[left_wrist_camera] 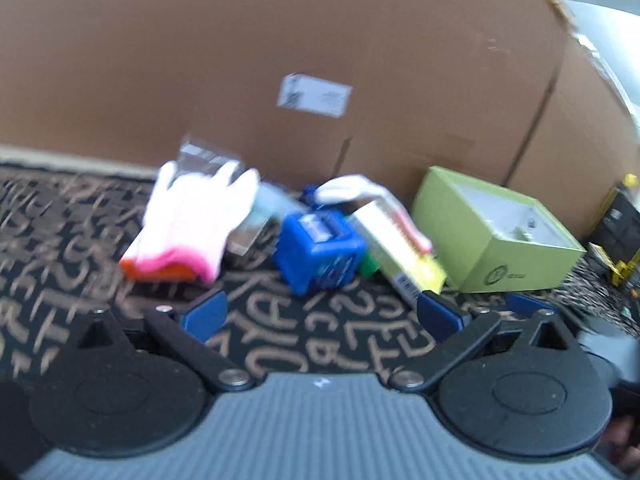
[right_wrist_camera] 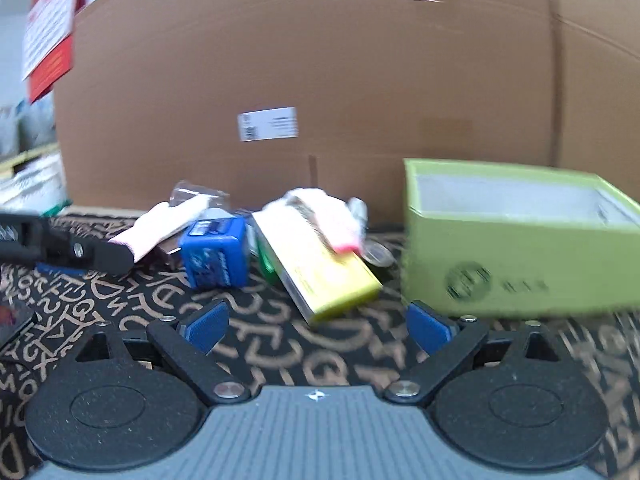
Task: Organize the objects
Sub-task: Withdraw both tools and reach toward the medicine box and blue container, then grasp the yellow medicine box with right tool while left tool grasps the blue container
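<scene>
The left tool [left_wrist_camera: 320, 316] is released, its blue pads spread wide with only the lettered surface [left_wrist_camera: 280, 344] between them. The right tool [right_wrist_camera: 318, 326] is likewise released and grasps nothing. From the left view, a blue cube [left_wrist_camera: 320, 252] lies just ahead at 12 o'clock. A yellow carton [left_wrist_camera: 400, 256] leans beside it at 1 o'clock, and a white glove with a pink cuff [left_wrist_camera: 192, 224] lies at 11 o'clock. The open green box [left_wrist_camera: 496, 236] sits at 2 o'clock. All stand in front of a big cardboard box [left_wrist_camera: 280, 40].

From the right view, the yellow carton [right_wrist_camera: 324, 264] is nearest at 12 o'clock. Its long axis runs from 11 o'clock far to 5 o'clock near, tilted, with its near end pointing down toward the tool. A second glove [right_wrist_camera: 320, 216] is draped over its far end. The green box [right_wrist_camera: 516, 252] is at 2 o'clock, seemingly the place where things go.

Likely risks: the carton lies skewed to the jaw line, so closing on it could twist it or push it into the cube. Lifting it may drag the glove along or drop it. Both views are blurred, so aim could be off.
</scene>
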